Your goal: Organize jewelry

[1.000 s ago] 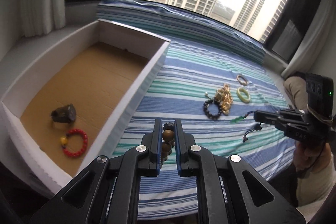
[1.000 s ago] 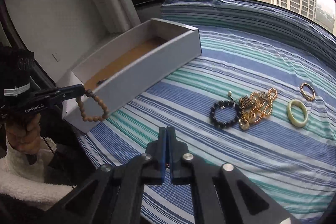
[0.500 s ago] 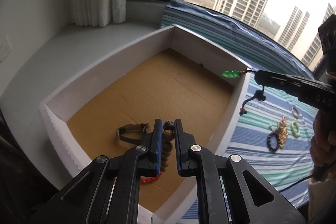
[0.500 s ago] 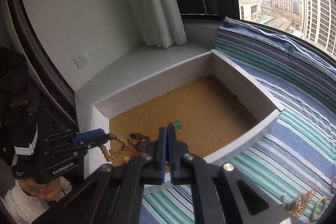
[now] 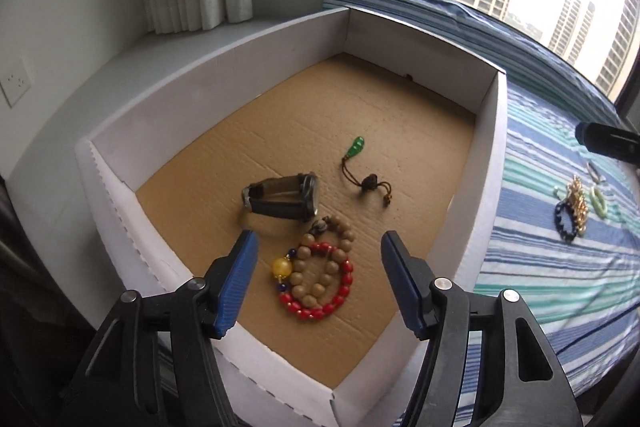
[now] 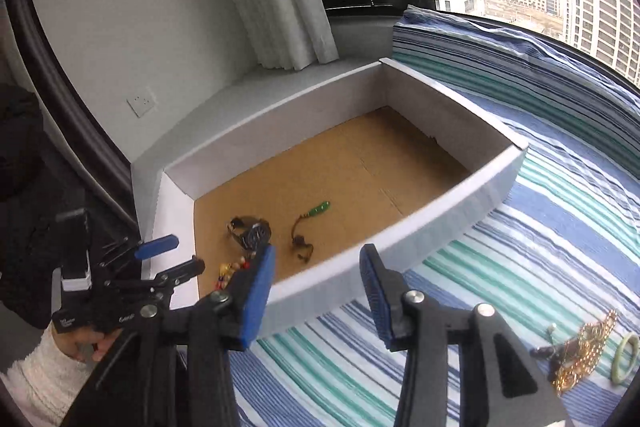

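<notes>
Nearest in the left wrist view, the left gripper (image 5: 316, 247) hangs over the near end of a shallow white box (image 5: 208, 83). Its jaws stand apart and are opening, with nothing pressed between them. Directly beyond and below the fingertips, on the box's brown cardboard floor, lie two bracelets, one on the other: a tan wooden bead bracelet (image 5: 320, 263) overlapping a red bead bracelet (image 5: 320, 291) with one yellow bead. Just past them sits one dark wristwatch (image 5: 282, 197), tipped on its side, and beside it, a little farther in, one green pendant (image 5: 356, 147) on a brown knotted cord. That makes four pieces in the box, all in its near half. The far half of the floor is bare cardboard up to the far wall.

In the right wrist view, the right gripper (image 6: 318, 267) hovers over the box's long near wall. Its jaws are apart and opening, empty.

The box rests at the edge of a blue, green and white striped bed cover (image 6: 540, 227). Well apart from the box, on the cover, lie one dark bead bracelet (image 5: 562, 223), a tangle of gold chain (image 5: 576, 201) touching it, and one pale green bangle (image 6: 626, 357). Striped cloth lies open between box and pile.
</notes>
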A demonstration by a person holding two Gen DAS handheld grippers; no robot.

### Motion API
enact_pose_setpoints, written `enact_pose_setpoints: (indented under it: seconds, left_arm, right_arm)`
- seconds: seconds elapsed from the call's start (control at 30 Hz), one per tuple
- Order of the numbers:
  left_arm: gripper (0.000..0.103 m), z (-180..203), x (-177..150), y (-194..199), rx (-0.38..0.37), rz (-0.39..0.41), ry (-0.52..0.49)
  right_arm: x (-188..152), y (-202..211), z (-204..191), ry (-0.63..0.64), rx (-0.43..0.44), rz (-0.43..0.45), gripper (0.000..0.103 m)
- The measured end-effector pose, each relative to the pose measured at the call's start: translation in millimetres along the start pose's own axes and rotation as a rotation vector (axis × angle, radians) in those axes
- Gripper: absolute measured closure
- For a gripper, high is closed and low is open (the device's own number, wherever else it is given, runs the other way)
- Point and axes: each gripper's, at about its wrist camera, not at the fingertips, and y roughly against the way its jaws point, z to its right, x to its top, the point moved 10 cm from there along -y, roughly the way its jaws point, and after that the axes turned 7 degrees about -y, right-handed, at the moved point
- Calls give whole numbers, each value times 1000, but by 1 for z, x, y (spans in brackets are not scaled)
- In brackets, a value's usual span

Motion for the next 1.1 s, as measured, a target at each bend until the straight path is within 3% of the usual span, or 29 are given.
enact_pose_setpoints:
  seconds: [0.13, 0.2, 0.37, 0.5, 0.63, 0.93, 1.0, 1.1]
  left_arm:
    - [39, 19, 3, -6, -11, 3, -87]
    - [34, 22, 2, -13, 16, -60, -127]
    - [30, 15, 2, -24, -12, -111, -80]
    - [30, 16, 3, -23, 15, -90, -99]
    - [31, 22, -2, -17, 17, -88, -100]
    - [33, 25, -14, 3, 31, -70, -93]
    - [32, 25, -12, 12, 41, -48, -87]
    - [27, 39, -3, 35, -1, 15, -81]
  right_arm:
    - [-55, 26, 17, -26, 5, -8, 58]
    - [-84, 46, 28, -48, -8, 4, 58]
    - [-135, 85, 61, -135, -74, 51, 58]
    - [-165, 114, 93, -224, -143, 103, 58]
    - [-185, 136, 117, -291, -198, 145, 58]
    - [-210, 164, 132, -294, -283, 208, 58]
    - [-214, 166, 134, -291, -300, 212, 58]
    - [-224, 171, 141, -298, -341, 209, 54]
